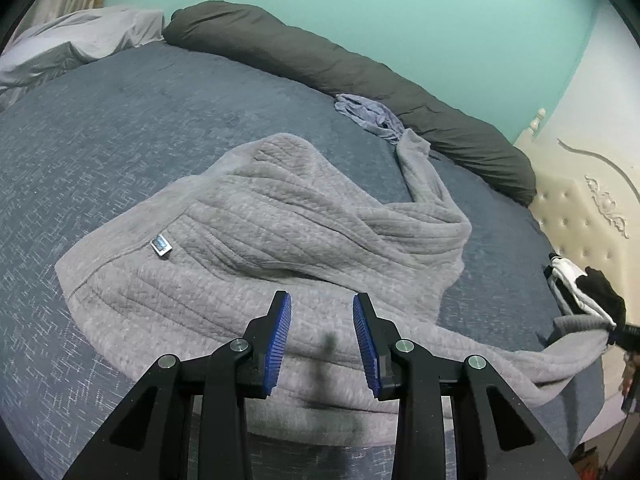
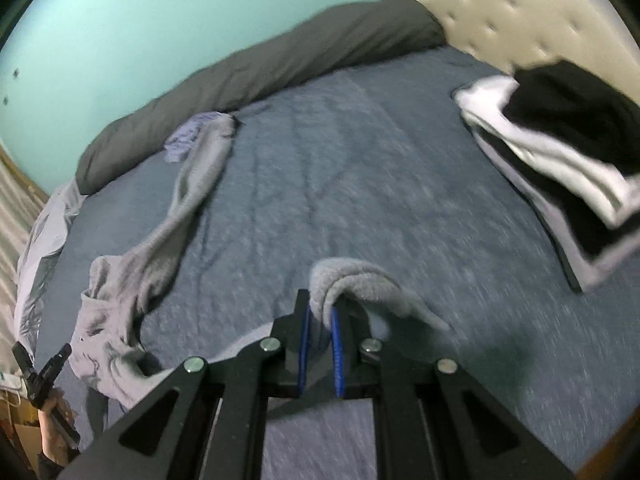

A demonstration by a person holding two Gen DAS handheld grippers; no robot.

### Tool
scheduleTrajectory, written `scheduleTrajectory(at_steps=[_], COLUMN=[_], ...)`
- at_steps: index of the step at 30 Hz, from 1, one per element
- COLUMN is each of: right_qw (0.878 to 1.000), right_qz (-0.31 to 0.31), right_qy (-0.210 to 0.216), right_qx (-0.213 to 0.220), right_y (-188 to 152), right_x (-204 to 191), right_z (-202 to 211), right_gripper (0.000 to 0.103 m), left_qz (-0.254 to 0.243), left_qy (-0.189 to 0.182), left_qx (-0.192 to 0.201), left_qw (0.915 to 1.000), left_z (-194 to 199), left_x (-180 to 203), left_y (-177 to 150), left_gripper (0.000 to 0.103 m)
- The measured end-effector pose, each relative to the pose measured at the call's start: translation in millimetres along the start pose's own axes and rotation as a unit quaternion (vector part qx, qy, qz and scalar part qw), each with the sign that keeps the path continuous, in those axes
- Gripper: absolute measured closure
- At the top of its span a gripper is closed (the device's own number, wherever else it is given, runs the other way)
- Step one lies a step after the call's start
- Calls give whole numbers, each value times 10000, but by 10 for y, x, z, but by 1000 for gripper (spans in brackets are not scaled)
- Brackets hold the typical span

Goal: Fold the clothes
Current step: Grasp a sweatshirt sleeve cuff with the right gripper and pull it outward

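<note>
A grey knit sweater [image 1: 260, 248] lies spread and rumpled on the blue bedspread [image 1: 100, 152], with a small label on it. My left gripper [image 1: 322, 300] is open and empty, just above the sweater's near hem. My right gripper [image 2: 320, 312] is shut on the cuff of one grey sleeve [image 2: 360, 284] and holds it above the bed. That sleeve stretches to the right in the left wrist view [image 1: 568, 356]. The other sleeve [image 2: 192, 176] trails across the bed toward the far side. The left gripper also shows at the lower left in the right wrist view [image 2: 44, 376].
A long dark grey bolster [image 1: 360, 76] runs along the teal wall. A small crumpled lilac garment [image 1: 368, 114] lies beside it. A folded black and white stack [image 2: 560, 152] sits by the cream tufted headboard [image 1: 580, 208]. A pale pillow [image 1: 80, 40] lies at the far left.
</note>
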State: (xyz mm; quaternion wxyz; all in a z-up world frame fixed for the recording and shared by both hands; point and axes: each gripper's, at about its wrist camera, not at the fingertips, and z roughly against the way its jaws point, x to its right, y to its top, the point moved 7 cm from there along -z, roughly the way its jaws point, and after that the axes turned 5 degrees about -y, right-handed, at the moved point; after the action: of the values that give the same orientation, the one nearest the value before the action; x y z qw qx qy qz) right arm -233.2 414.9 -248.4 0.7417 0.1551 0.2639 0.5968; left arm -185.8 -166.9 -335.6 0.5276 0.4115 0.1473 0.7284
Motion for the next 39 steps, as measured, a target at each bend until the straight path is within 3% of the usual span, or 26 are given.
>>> scheduleTrajectory(at_steps=[6, 12, 15, 17, 20, 25, 27, 30, 31, 39], right_qw=[9969, 9978, 9987, 9991, 9986, 9985, 9989, 9977, 9976, 9961], right_qz=[-346, -338, -236, -157, -191, -366, -351, -140, -53, 867], right_qy=[-297, -319, -278, -176, 245, 415, 179, -619, -658, 142], right_qx=[-643, -479, -369, -339, -418, -26, 255, 256, 224, 6], right_y=[-319, -225, -141, -88, -26, 124, 185, 160, 126, -404], right_x=[323, 273, 174, 79, -81, -207, -183, -57, -48, -495], right_z=[-322, -582, -677, -727, -835, -793, -713, -648, -621, -307], right_gripper=[94, 92, 87, 65, 46, 33, 32, 32, 32, 32], left_qz=[-12, -6, -21, -14, -11, -17, -5, 11, 17, 68], left_qy=[36, 96, 110, 103, 91, 87, 80, 69, 65, 31], left_qx=[-58, -73, -86, -94, -102, -111, -103, -92, -88, -40], left_qw=[10000, 9999, 9999, 9999, 9999, 9999, 9999, 9999, 9999, 10000], left_z=[-43, -82, -104, -120, -137, -150, -141, -126, -121, -61], left_x=[1, -53, -55, -54, -43, -38, -50, -68, -74, -122], left_y=[-32, -16, -11, -6, -3, 0, 7, 18, 22, 43], left_gripper=[68, 68, 68, 68, 68, 68, 68, 68, 68, 68])
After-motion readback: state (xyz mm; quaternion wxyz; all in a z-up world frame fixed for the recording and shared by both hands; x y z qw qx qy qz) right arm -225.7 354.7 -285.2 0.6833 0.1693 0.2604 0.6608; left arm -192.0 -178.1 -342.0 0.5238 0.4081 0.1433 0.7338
